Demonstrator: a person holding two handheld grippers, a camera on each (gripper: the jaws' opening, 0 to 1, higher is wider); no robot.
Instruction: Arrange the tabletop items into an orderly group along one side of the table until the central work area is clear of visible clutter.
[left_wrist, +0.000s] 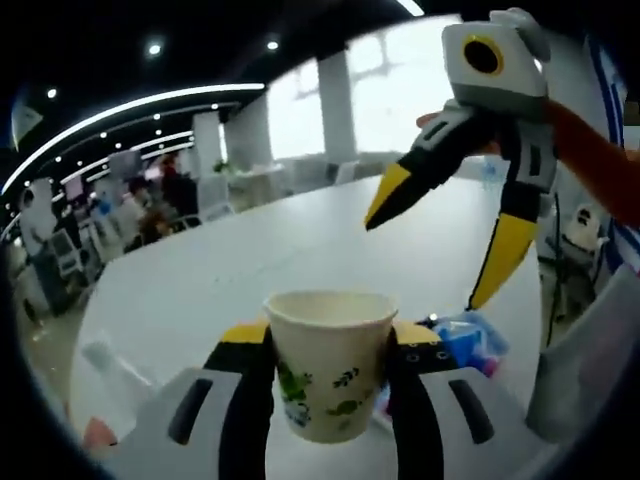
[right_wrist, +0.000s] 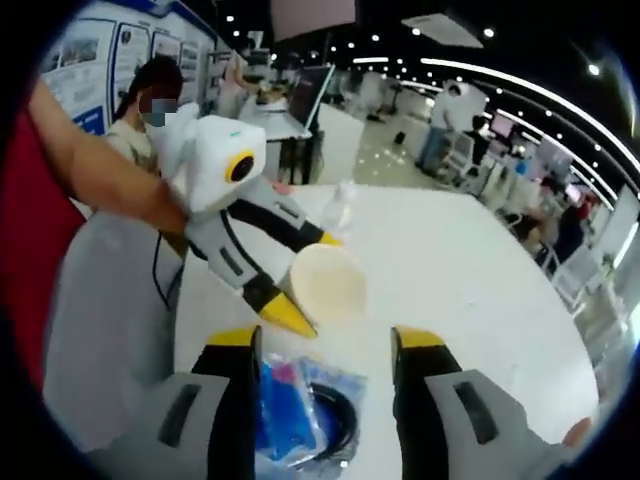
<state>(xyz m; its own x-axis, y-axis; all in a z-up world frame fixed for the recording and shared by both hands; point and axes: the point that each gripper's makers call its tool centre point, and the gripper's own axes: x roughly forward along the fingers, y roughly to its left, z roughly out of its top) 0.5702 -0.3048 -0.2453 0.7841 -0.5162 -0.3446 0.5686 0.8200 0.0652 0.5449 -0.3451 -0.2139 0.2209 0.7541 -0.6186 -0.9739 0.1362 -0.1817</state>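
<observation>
The left gripper (left_wrist: 330, 345) grasps the paper cup (left_wrist: 330, 365); the right gripper (right_wrist: 325, 345) hangs released above the blue packet (right_wrist: 290, 410) beside that cup.

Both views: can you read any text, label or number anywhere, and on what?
No text can be read.
Paper cup: a green leaf pattern, no words.
Wall posters: print too small and blurred.
Blue packet between the right gripper's jaws: no lettering can be made out.

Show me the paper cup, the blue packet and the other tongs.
paper cup (left_wrist: 330, 365), left gripper view, its printed side wall.
blue packet (right_wrist: 285, 415), right gripper view, its blue middle.
right tongs (left_wrist: 425, 255), left gripper view, between the yellow tips.
</observation>
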